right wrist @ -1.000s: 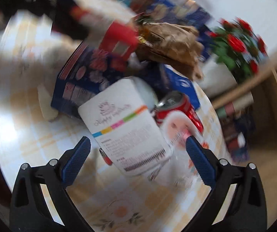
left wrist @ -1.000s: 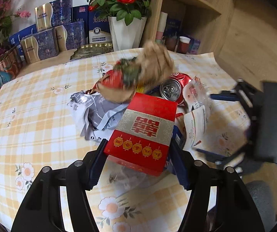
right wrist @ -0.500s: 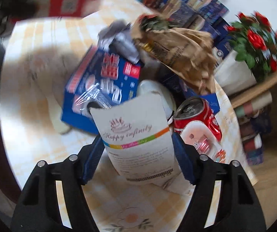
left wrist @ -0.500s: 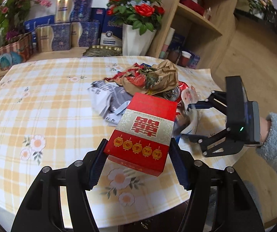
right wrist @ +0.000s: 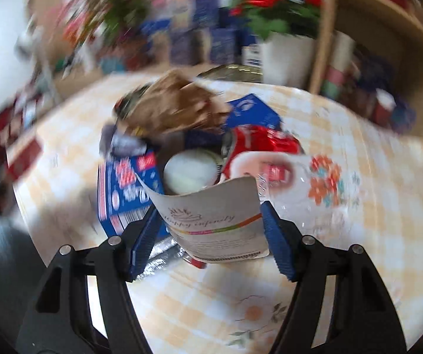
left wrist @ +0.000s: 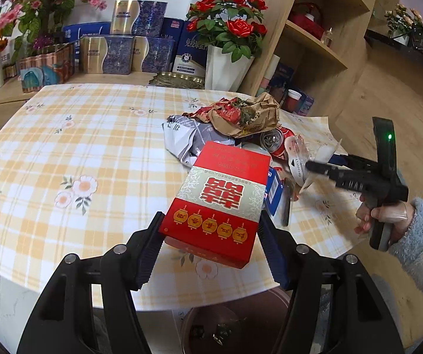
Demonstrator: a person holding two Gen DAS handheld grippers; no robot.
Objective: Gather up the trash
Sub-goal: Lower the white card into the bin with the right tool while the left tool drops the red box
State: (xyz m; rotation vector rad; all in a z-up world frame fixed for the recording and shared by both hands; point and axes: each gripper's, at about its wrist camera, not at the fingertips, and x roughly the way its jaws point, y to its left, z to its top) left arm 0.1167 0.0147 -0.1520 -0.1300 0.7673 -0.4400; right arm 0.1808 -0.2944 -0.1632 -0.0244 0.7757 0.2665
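1. Two grippers are in play, and each one has a piece of trash between its blue pads.
2. Nearest in the left wrist view, the left gripper [left wrist: 210,233] is clamped on one red box [left wrist: 221,202] with gold lanterns, carried tilted above the table edge; both pads press its sides.
3. Below that box, one dark round bin [left wrist: 235,324] shows under the table rim, with scraps at its bottom.
4. Over in the right wrist view, the right gripper [right wrist: 211,233] grips one white paper sleeve [right wrist: 214,218] with a rainbow stripe; its pads sit against both edges, though the picture is blurred.
5. Just beyond the sleeve lies the trash pile on the checked tablecloth [left wrist: 93,147]: one white round lid [right wrist: 190,171], one red can [right wrist: 255,141], one blue snack carton [right wrist: 126,188].
6. On top of the pile sits one crumpled brown paper bag [left wrist: 247,115], with one grey-and-white wrapper [left wrist: 188,138] beside it.
7. At the right, a hand [left wrist: 382,215] in a fluffy blue sleeve holds the right gripper's handle.
8. Farthest back, one white vase of red roses [left wrist: 226,67] stands by the wooden shelf [left wrist: 314,44], with several blue gift boxes [left wrist: 123,50] lined along the wall.
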